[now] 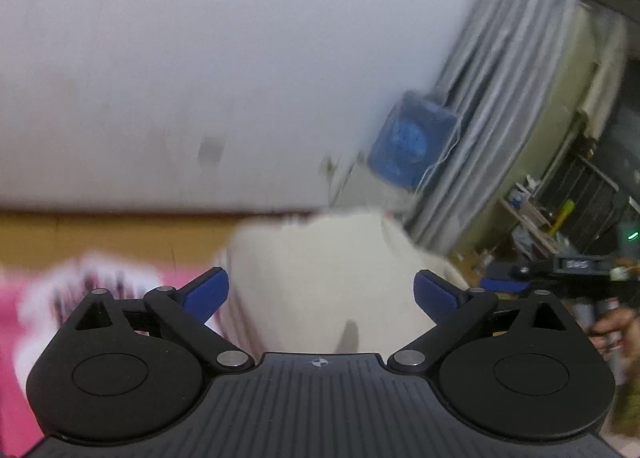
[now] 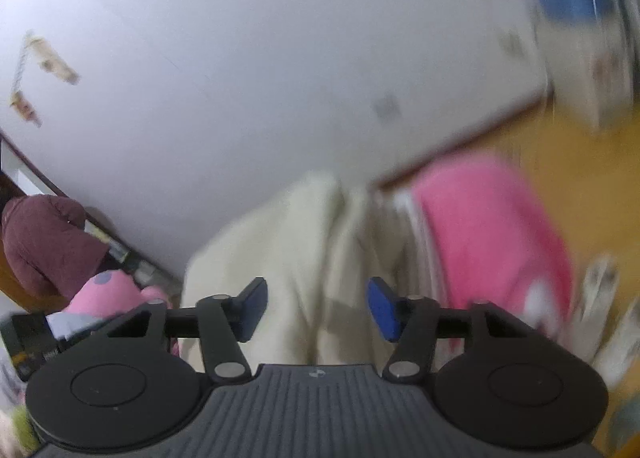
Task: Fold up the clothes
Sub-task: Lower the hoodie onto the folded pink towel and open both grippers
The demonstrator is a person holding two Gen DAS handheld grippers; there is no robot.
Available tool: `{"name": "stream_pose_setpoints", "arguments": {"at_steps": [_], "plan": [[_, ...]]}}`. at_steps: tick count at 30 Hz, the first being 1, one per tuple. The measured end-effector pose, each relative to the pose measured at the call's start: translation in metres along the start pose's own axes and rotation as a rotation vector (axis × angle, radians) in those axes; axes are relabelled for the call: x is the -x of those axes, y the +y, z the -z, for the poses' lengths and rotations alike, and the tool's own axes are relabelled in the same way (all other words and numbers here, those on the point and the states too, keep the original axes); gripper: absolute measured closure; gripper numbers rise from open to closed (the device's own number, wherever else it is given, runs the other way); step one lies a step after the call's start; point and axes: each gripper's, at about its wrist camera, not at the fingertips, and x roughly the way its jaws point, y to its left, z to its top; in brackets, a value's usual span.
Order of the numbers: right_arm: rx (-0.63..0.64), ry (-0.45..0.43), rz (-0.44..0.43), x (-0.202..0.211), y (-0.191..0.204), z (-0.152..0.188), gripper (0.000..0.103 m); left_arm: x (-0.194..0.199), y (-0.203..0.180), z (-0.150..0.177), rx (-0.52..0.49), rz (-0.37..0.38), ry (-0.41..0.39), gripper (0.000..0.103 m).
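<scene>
Both the left gripper (image 1: 321,290) and right gripper (image 2: 318,308) are hanging unclamped above the cream garment (image 2: 296,258), pads touching nothing

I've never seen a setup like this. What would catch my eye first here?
Probably the bright pink garment on the wooden surface, just right of the pale cream cloth bunched ahead of the right tongs. In the left view, the left tongs gape wide over that cream cloth, and a blue box sits beside grey curtains.

No legible text anywhere.
</scene>
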Motion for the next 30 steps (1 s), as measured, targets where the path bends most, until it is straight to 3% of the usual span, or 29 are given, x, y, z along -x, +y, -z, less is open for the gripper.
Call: {"name": "stream_pose_setpoints", "arguments": {"at_steps": [2,3,6,8,12,17,19,21,24,26,30], "plan": [[0.090,-0.014,-0.004,-0.007,0.026,0.003,0.067,-0.029,-0.004,-0.004,-0.021,0.011,0.035,0.008],[0.154,-0.003,0.008,-0.018,0.041,0.008,0.071,-0.045,-0.006,-0.002,-0.029,-0.017,0.047,0.012],[0.228,0.060,0.135,-0.058,0.051,0.037,0.081,-0.087,-0.006,0.011,-0.050,-0.111,0.098,0.009],[0.266,0.075,0.213,-0.079,0.044,0.063,0.090,-0.099,0.002,0.018,-0.025,-0.129,0.130,0.008],[0.214,0.019,0.240,-0.063,0.051,0.067,0.089,-0.085,0.000,0.018,-0.036,-0.137,0.106,0.008],[0.247,-0.088,0.201,0.017,0.077,0.098,0.089,-0.027,-0.013,0.033,-0.118,-0.091,0.049,0.005],[0.292,-0.068,0.194,0.026,0.085,0.121,0.089,-0.020,-0.024,0.055,-0.173,-0.070,0.076,0.004],[0.348,0.008,0.235,0.005,0.086,0.143,0.089,-0.025,-0.037,0.080,-0.245,-0.057,0.135,0.003],[0.340,0.099,0.317,-0.034,0.069,0.173,0.089,-0.045,-0.055,0.107,-0.403,-0.170,0.196,0.002],[0.289,0.094,0.321,-0.033,0.068,0.177,0.089,-0.039,-0.060,0.108,-0.411,-0.185,0.186,0.003],[0.168,0.007,0.297,0.021,0.061,0.181,0.088,-0.013,-0.069,0.104,-0.407,-0.164,0.163,0.002]]}}
